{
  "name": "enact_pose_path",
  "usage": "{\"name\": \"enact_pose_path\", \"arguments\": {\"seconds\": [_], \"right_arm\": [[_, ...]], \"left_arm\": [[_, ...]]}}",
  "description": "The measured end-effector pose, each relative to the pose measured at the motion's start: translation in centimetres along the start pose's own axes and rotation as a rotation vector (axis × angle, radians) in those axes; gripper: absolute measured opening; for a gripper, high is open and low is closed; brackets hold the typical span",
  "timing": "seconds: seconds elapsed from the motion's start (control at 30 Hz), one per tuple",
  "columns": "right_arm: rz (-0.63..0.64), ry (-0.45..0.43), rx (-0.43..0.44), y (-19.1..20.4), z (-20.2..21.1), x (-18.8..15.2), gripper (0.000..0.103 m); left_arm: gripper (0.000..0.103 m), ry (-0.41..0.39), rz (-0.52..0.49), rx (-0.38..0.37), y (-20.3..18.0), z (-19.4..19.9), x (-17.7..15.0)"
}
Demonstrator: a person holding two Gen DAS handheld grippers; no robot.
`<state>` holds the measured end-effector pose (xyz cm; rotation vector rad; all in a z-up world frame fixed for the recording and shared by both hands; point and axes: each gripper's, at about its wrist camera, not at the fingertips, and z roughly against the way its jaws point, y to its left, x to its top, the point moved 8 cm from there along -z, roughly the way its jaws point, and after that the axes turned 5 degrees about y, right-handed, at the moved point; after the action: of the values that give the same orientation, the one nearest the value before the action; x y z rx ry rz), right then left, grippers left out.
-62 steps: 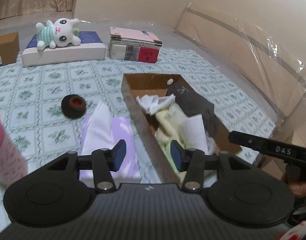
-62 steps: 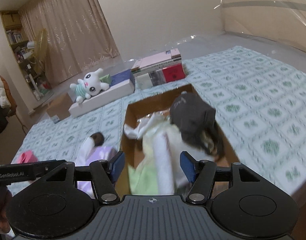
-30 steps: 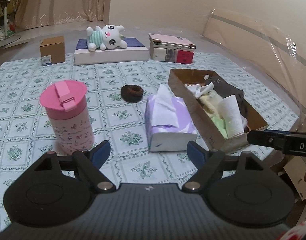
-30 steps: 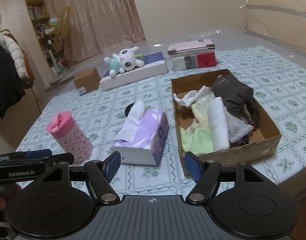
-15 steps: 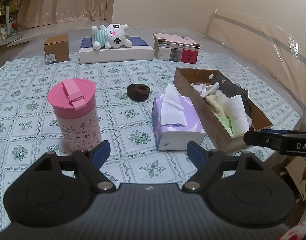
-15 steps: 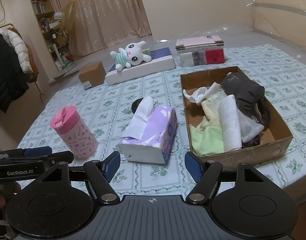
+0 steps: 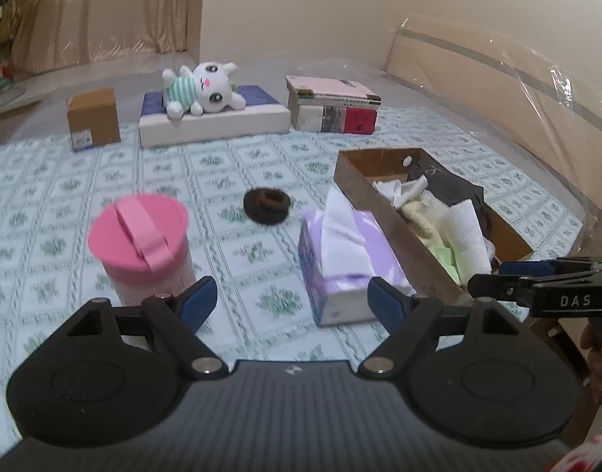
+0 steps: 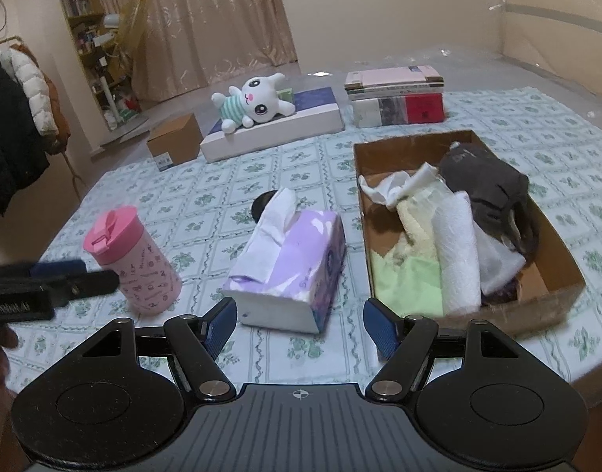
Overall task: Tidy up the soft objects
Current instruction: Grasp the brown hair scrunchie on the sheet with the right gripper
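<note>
A cardboard box (image 8: 552, 232) on the right holds a rolled white towel (image 8: 456, 251), green and yellow cloths (image 8: 407, 275) and a dark cap (image 8: 485, 185); the box also shows in the left wrist view (image 7: 379, 192). A white plush bunny (image 7: 200, 88) lies on a flat white box at the back. A dark scrunchie (image 7: 266, 204) lies mid-table. My left gripper (image 7: 291, 303) is open and empty near the front edge. My right gripper (image 8: 299, 324) is open and empty, before the tissue box (image 8: 293, 263).
A pink lidded cup (image 7: 143, 247) stands front left. A purple tissue box (image 7: 348, 263) sits left of the cardboard box. A book stack (image 7: 332, 110) and a small brown carton (image 7: 92, 118) sit at the back. Plastic-wrapped board stands along the right side.
Both grippers pulled back and up from the cardboard box to the table's front edge, and the left one opened wider. In the last half second the left gripper dropped closer to the pink cup.
</note>
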<state>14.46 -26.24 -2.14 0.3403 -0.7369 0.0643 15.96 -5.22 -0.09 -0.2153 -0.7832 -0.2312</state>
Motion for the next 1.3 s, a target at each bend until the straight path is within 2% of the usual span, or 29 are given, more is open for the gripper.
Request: {"name": "enact_pose_path", "arguments": {"seconds": [0.37,0.53,0.73,0.9,1.07,1.23,1.3], "right_arm": [[0.148,-0.038,0.025,1.0,-4.2,6.7,0.071],[0.235,-0.015,0.047,1.9,-7.5,9.7,0.071],[0.393,0.069,0.057,3.4,-13.4,12.2,0.071],[0.469,0.166,0.062,3.5,-19.0,13.8,0.071],[0.513,0.274,0.080,3.5,-24.2,14.2,0.071],[0.580,0.329,0.090,4.0,-27.9,13.6,0.071],[0.595,0.344,0.093,4.1,-29.1,13.4,0.067]], "left_arm": [[0.082,-0.008,-0.187,-0.014,3.3,-1.5,7.1],[0.082,0.012,-0.223,-0.037,5.4,-3.0,10.0],[0.082,0.043,-0.312,-0.043,8.1,-6.2,13.3],[0.082,0.094,-0.384,-0.037,10.2,-9.9,15.0],[0.082,0.146,-0.385,-0.063,11.9,-13.9,16.0],[0.082,0.186,-0.406,-0.083,12.7,-17.6,16.1],[0.082,0.197,-0.406,-0.094,12.8,-18.8,16.0]]}}
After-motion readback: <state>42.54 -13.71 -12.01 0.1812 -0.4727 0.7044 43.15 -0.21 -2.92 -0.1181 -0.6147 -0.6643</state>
